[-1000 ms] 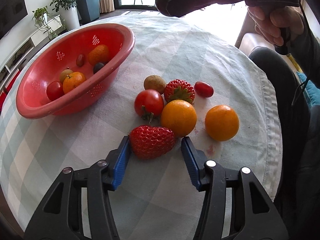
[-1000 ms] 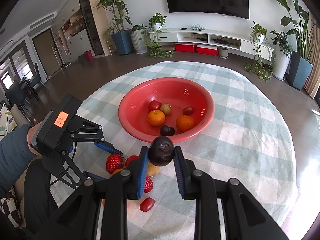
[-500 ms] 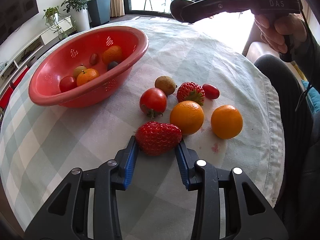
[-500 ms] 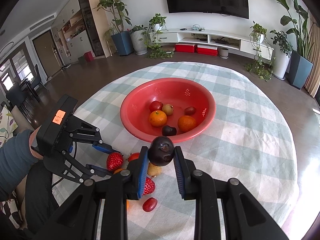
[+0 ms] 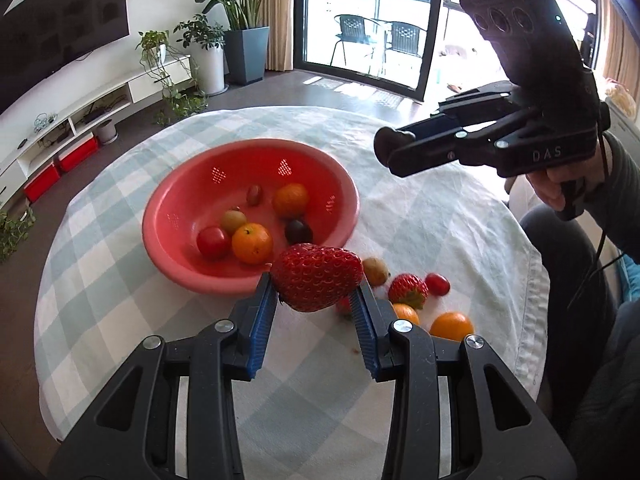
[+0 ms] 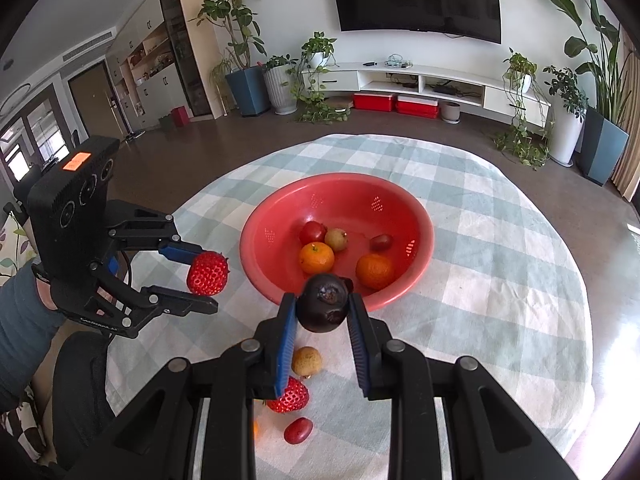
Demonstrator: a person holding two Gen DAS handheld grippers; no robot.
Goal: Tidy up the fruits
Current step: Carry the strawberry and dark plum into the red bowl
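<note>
My left gripper (image 5: 316,294) is shut on a big red strawberry (image 5: 316,278) and holds it in the air just before the red colander bowl (image 5: 168,248). The strawberry also shows in the right wrist view (image 6: 208,273). My right gripper (image 6: 322,312) is shut on a dark plum (image 6: 324,308), raised near the bowl's (image 6: 424,256) near rim. The bowl holds two oranges, a tomato, a kiwi, a dark plum and a small red fruit. On the cloth lie a strawberry (image 5: 407,290), a kiwi (image 5: 375,270), a grape tomato (image 5: 437,283) and two oranges (image 5: 452,325).
The round table has a green checked cloth (image 6: 500,280). Its edge drops off all round. The person's legs and a chair sit at the table's near side (image 5: 580,320). Plants, a TV shelf and glass doors stand beyond.
My left gripper closed on the strawberry and lifted it off the cloth toward the bowl. My right gripper still holds the plum, nearly in the same spot.
</note>
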